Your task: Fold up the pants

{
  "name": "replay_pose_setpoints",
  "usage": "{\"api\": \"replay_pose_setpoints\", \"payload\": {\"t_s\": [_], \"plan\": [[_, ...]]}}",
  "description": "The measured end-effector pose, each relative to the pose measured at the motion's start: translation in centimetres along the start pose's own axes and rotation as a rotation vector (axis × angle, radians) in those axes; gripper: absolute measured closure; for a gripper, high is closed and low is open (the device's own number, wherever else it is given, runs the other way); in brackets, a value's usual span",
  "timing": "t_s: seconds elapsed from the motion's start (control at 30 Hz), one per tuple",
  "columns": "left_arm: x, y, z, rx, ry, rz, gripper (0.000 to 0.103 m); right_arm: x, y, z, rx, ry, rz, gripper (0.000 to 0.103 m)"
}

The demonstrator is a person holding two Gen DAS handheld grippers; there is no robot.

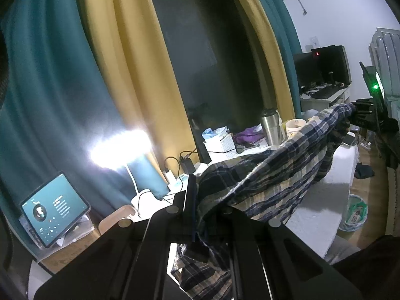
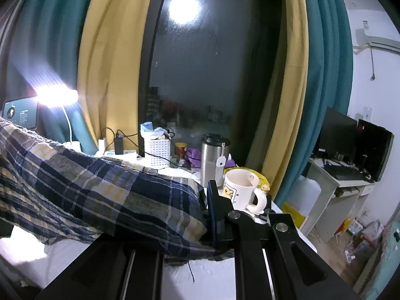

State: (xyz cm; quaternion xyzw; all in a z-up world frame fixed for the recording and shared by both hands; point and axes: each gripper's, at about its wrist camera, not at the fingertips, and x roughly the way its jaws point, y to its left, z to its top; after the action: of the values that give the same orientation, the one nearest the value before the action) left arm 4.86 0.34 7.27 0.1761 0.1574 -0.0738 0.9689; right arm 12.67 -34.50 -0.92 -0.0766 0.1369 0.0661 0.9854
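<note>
Holding blue-and-cream plaid cotton pants (image 1: 270,175) stretched above white surface (image 1: 322,200) | left tongs (image 1: 202,215) clamped on one end, right tongs (image 2: 212,215) on other | taut span likely readies a fold

The pants (image 1: 270,175) are soft checked cloth with dark blue, white and pale yellow squares. They are lifted up off the white bed and stretched out long, like a bridge. One end is bunched up close in the left view. The far end is pulled to a point. In the right view, some cloth sags down below.
</note>
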Motion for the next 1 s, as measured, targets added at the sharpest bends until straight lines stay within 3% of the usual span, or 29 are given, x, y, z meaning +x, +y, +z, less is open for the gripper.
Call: {"api": "replay_pose_setpoints", "payload": {"t_s": [0.77,1.0], "plan": [[6.8,2.9,-1.8,-0.048,0.134,-0.029,0.100,6.7,1.9,1.1,-0.027,0.084,0.018,0.090],[6.7,3.0,-1.7,-0.044,0.160,-0.019,0.100,7.6,2.2,1.3,-0.023,0.087,0.026,0.090]]}}
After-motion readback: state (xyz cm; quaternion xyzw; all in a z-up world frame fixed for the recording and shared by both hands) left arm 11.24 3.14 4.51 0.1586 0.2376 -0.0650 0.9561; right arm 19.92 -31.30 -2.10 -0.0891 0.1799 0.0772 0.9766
